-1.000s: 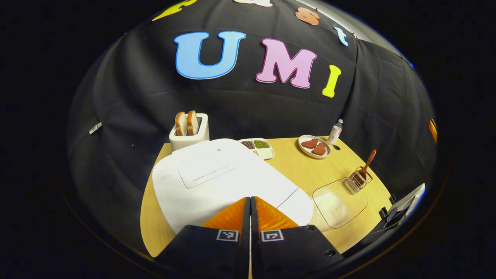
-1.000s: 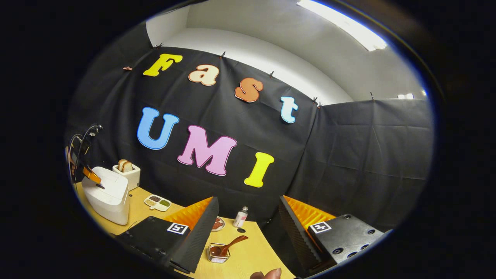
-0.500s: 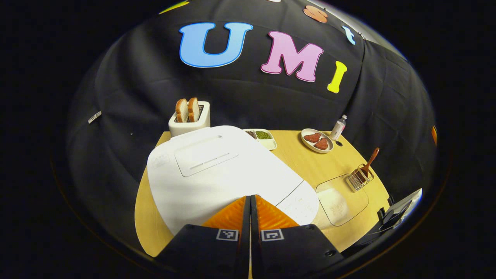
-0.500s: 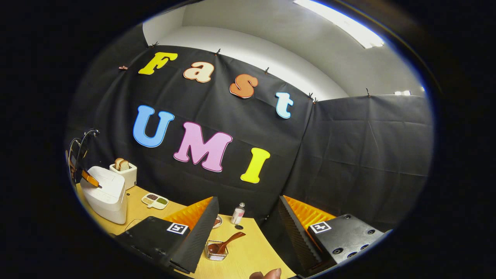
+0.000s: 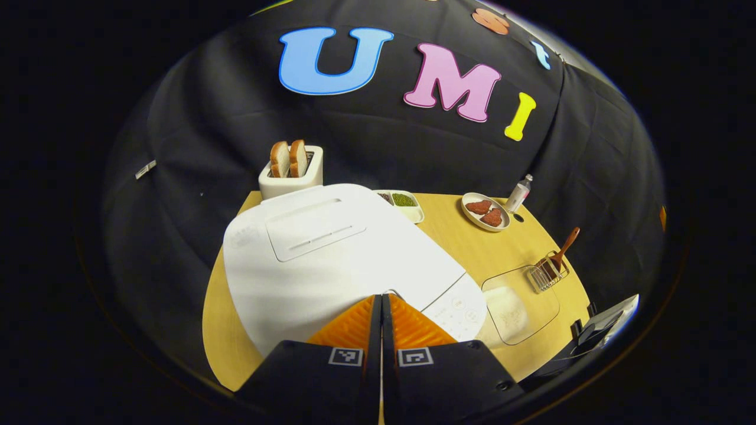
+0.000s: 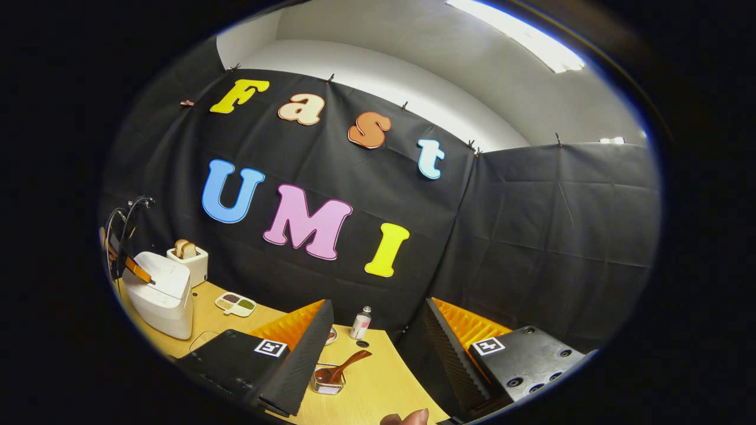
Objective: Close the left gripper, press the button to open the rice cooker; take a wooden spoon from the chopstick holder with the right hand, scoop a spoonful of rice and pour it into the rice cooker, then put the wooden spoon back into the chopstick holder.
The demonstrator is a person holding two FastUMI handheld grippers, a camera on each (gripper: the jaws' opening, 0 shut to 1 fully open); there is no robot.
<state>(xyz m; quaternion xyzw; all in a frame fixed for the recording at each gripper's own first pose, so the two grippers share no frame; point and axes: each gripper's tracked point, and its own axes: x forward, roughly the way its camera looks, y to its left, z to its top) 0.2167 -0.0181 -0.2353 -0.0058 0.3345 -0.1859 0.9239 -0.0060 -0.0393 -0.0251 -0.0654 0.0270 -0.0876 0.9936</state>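
L claw (image 5: 381,301) fingers together at rice cooker (image 5: 331,254) front edge; R claw (image 6: 378,330) apart, well above table (image 6: 378,378).

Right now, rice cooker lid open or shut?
Shut. The rice cooker lid lies flat on the body with no gap, and the closed left gripper sits at its front edge.

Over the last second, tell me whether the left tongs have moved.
Yes. The left tongs, shut, have come forward and down over the rice cooker: its lid now looms larger, and the tips sit at its front edge, beside the control panel.
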